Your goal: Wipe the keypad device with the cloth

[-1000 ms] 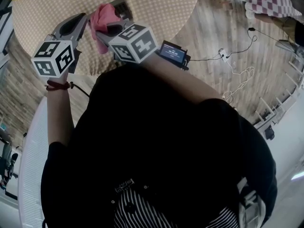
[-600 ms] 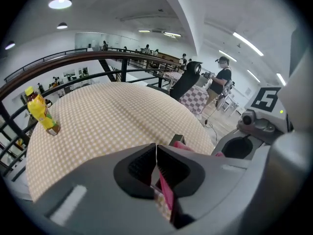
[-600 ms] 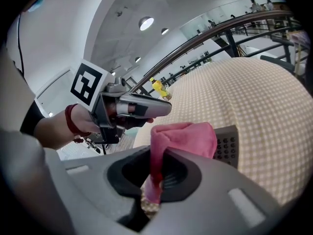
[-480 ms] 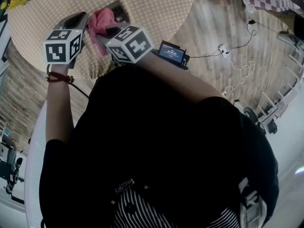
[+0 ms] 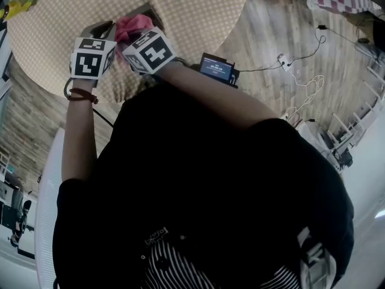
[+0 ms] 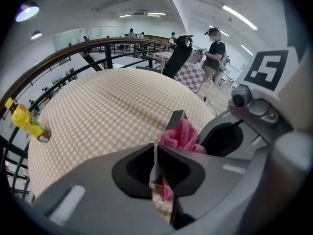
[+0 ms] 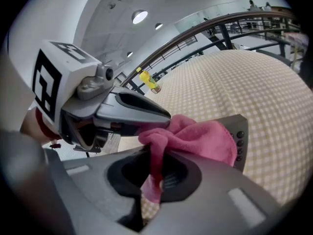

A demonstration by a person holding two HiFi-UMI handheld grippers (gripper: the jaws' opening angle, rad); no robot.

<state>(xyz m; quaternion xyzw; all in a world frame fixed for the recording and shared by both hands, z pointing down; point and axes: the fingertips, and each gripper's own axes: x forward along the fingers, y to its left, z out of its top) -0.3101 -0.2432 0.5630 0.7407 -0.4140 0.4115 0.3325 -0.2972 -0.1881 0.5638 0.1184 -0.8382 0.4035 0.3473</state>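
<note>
Looking down from the head view, the person's black shirt (image 5: 204, 185) fills most of the picture, so only the far part of the round table (image 5: 180, 5) shows, covered in beige check. The two marker cubes crowd together at its near edge. They hide nearly all of the keypad device (image 5: 146, 9), and only a dark corner pokes out past the pink cloth (image 5: 135, 23). The jaws of the left gripper (image 5: 107, 26) and the right gripper (image 5: 127, 36) can't be read here. Loose cables (image 5: 301, 92) trail over the pale wood floor (image 5: 271, 35).

In the left gripper view, the jaws are drawn together to a slit. A thin pale strip sits in it, and I can't tell what it is. Just past them the cloth is bunched against the device, a dark grey slab with its far end tilted up. The right gripper's body blocks the right side. A yellow bottle (image 6: 27, 124) lies at the table's left edge. Beyond are a curved railing (image 6: 73, 53), a black chair (image 6: 178, 55) and a standing person (image 6: 213, 53).

In the right gripper view, the jaws are clamped on a fold of the cloth, with a short tail hanging below. The rest is heaped on the device, leaving bare only its right edge and a column of small round buttons (image 7: 239, 143). The left gripper's tip touches the cloth from the left.
</note>
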